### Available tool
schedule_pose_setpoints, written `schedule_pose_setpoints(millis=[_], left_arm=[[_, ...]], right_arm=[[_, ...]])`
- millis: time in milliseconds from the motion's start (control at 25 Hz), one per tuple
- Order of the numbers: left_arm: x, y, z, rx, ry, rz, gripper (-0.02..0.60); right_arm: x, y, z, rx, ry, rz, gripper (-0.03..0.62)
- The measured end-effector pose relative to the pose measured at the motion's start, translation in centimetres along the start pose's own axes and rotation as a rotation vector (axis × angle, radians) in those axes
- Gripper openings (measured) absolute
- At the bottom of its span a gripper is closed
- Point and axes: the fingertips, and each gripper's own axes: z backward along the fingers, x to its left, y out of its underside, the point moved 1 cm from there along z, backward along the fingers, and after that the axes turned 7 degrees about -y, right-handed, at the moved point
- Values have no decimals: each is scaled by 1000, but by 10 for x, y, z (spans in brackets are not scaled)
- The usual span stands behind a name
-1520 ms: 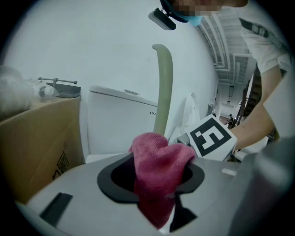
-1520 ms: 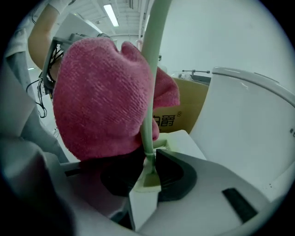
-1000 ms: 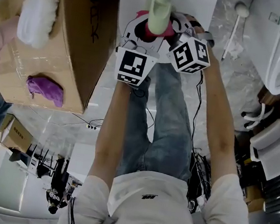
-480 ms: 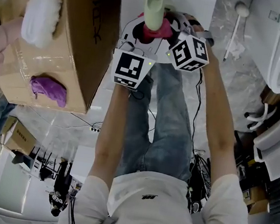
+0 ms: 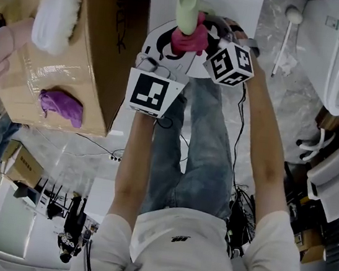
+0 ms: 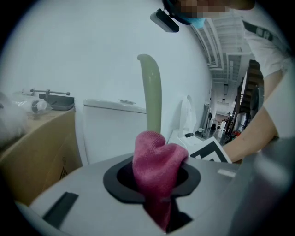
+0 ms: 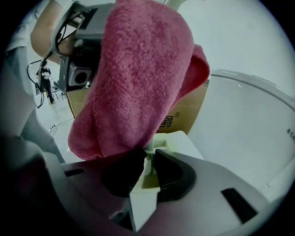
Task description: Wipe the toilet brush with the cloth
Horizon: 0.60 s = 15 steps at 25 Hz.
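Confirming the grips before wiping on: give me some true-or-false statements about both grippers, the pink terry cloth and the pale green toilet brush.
1. The left gripper grips the pink terry cloth. True; its jaws have just been closing on it.
2. The right gripper is empty. False: it clamps the pale green toilet brush by its thin stem.
3. The purple cloth lies on the floor. False: it lies on the brown cardboard box.
4. The pink cloth sits against the brush above the right gripper. True.
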Motion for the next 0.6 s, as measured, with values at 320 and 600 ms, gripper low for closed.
schedule_pose_setpoints(millis=[320,600], left_arm=[[9,-15,11,11,-20,19,104],[13,-20,12,-26,-47,64,107]], right_arm=[[1,-2,-2,-5,-6,0,67],[1,-4,-2,3,-13,6,66]])
